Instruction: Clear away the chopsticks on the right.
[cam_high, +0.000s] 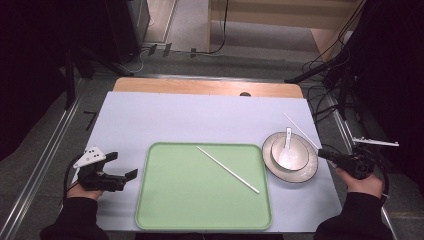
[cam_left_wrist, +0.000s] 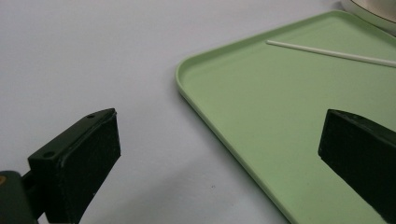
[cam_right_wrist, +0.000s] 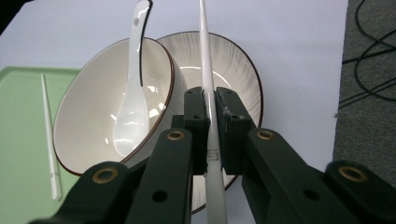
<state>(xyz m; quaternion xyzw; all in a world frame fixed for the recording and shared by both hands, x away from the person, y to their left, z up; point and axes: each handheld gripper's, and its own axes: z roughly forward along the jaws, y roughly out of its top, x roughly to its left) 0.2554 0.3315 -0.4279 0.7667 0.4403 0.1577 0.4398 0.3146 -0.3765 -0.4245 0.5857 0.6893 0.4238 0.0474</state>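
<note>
A: What is the right gripper (cam_right_wrist: 210, 109) doing?
B: It is clenched on a white chopstick (cam_right_wrist: 206, 70), which points away over the plate (cam_right_wrist: 243, 70) toward the top of the right gripper view. In the high view it sits at the right edge.
A: And the left gripper (cam_high: 122, 165)?
B: Released, jaws wide apart, at lower left of the high view beside the green tray (cam_high: 165, 200).
A: Anything else on the bench (cam_high: 200, 120)?
B: A second chopstick (cam_high: 227, 169) lies on the tray; a spoon (cam_right_wrist: 133, 107) rests in the bowl (cam_right_wrist: 84, 121).
</note>
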